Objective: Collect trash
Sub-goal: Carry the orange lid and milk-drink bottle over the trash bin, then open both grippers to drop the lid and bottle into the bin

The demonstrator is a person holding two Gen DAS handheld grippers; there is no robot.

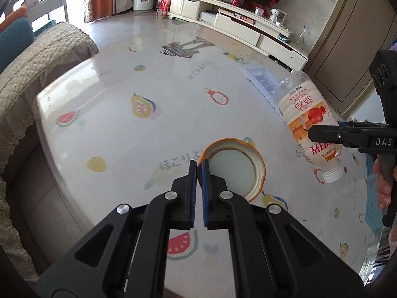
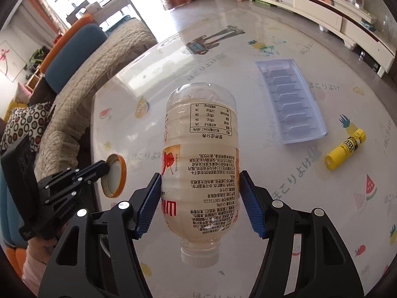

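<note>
My left gripper [image 1: 199, 167] is shut on the rim of an orange-edged round lid [image 1: 238, 166], which hangs above the fruit-printed table [image 1: 119, 129]. The same lid [image 2: 114, 175] shows at the left of the right wrist view, pinched by the left gripper [image 2: 105, 167]. My right gripper [image 2: 199, 181] is shut on a plastic drink bottle [image 2: 201, 159] with pale liquid, held cap-down above the table. In the left wrist view that bottle [image 1: 310, 121] hangs at the right, gripped by the right gripper [image 1: 322, 134].
A clear plastic blister tray [image 2: 290, 104] and a yellow glue stick [image 2: 345, 149] lie on the table's right half. A quilt-covered sofa [image 1: 37, 57] borders the table on the left. A white TV cabinet [image 1: 243, 27] stands across the floor.
</note>
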